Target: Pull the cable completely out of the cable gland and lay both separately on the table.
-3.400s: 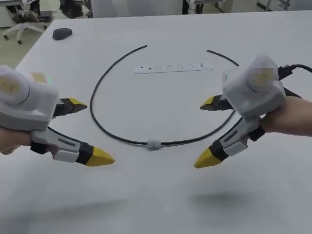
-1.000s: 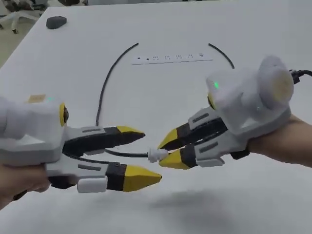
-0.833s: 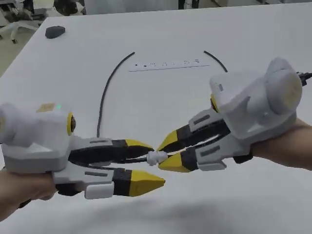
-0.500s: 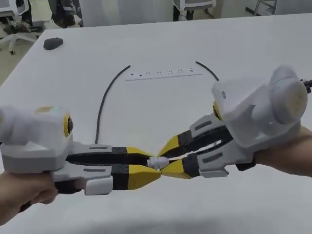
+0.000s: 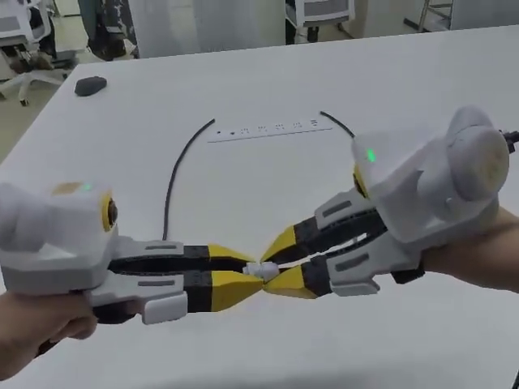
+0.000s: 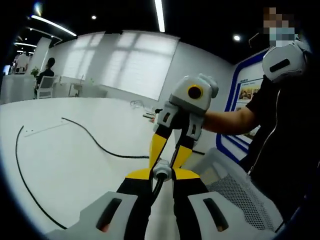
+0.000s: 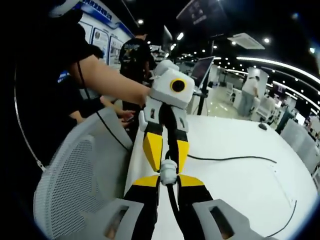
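**Both grippers meet at the gland; the pull is yet to come**

The white cable gland (image 5: 261, 270) sits just below the centre of the head view, threaded on the black cable (image 5: 168, 203) and apparently held a little above the table (image 5: 365, 81). The left gripper (image 5: 253, 271) comes in from the lower left, its jaws drawn together on the cable hard against the gland. The right gripper (image 5: 270, 271) comes in from the right, and its jaws are likewise closed on the cable at the gland's other side. In each gripper view the cable runs back between that gripper's own yellow tips, with the gland at their ends. Whether either pair also bites the gland body cannot be told.

From the gland the cable curves up the left of the frame. Both ends lie near the white power strip (image 5: 268, 130) at upper centre. A small dark object (image 5: 91, 85) lies at the upper left, well apart.

The step in hand looks like securing both holds before separating. To do it well, one pair should sit squarely on the gland body, not only on the cable beside it. The other should draw the cable straight along the gland's bore. The gland seems near mid-length, so one pull will likely not clear it. Expect to regrip close to the gland and repeat, keeping the loose length clear of the power strip.
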The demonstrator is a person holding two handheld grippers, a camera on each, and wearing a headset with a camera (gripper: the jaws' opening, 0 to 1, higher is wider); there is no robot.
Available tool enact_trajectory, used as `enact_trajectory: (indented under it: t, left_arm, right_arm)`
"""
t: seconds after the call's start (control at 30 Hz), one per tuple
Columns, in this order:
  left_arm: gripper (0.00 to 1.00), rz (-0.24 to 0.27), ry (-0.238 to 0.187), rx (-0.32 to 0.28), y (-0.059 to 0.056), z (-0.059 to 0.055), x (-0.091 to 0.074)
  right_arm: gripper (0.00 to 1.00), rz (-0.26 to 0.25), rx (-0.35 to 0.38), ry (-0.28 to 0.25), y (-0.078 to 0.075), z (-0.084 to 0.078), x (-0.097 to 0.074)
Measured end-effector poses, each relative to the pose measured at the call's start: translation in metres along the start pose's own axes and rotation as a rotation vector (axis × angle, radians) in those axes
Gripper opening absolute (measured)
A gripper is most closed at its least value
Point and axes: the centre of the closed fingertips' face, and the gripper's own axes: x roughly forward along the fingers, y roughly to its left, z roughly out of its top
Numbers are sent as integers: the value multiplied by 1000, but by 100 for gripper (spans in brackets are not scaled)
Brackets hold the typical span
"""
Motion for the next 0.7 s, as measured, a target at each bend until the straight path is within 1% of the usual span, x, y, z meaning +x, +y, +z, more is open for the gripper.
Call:
enact_trajectory:
  t: [0.03,0.07,0.1,0.13,0.17,0.2,0.23,0.3,0.33,0.4,0.43,0.53,0.57,0.63,0.67,0.7]
  left_arm:
    - [14,1,-3,52,1,3,0]
    - [14,-6,10,96,0,3,0]
    - [14,-13,31,142,-2,3,0]
    - [14,-13,30,170,-2,5,1]
    - [14,-18,44,190,-3,4,1]
    - [14,-23,62,205,-4,3,1]
    - [14,-25,63,226,-5,4,2]
    - [14,-33,77,261,-6,3,2]
    - [14,-36,76,275,-6,4,2]
    - [14,-31,78,273,-5,5,3]
    - [14,-30,79,262,-4,6,3]
    - [14,-33,70,242,-2,8,2]
    - [14,-35,68,230,-1,9,2]
    - [14,-27,64,217,2,10,1]
    - [14,-26,61,200,2,11,1]
    - [14,-18,57,179,4,12,1]
  right_arm:
    - [9,14,68,-14,-2,0,-1]
    - [9,33,107,-24,-1,0,-1]
    - [9,62,170,-33,0,0,-1]
    - [9,73,189,-40,-1,-1,-1]
    - [9,91,211,-52,0,0,-2]
    - [9,117,266,-65,1,1,-2]
    - [9,126,280,-67,1,0,-3]
    - [9,168,353,-98,3,3,-5]
    - [9,180,381,-100,3,2,-5]
    - [8,189,408,-107,-1,1,-6]
    - [8,202,421,-110,1,2,-6]
    - [8,189,410,-118,0,5,-7]
    - [7,181,396,-119,0,6,-8]
    - [7,148,361,-122,-2,8,-8]
    - [7,140,352,-124,-2,8,-9]
    - [7,116,331,-131,-5,10,-9]
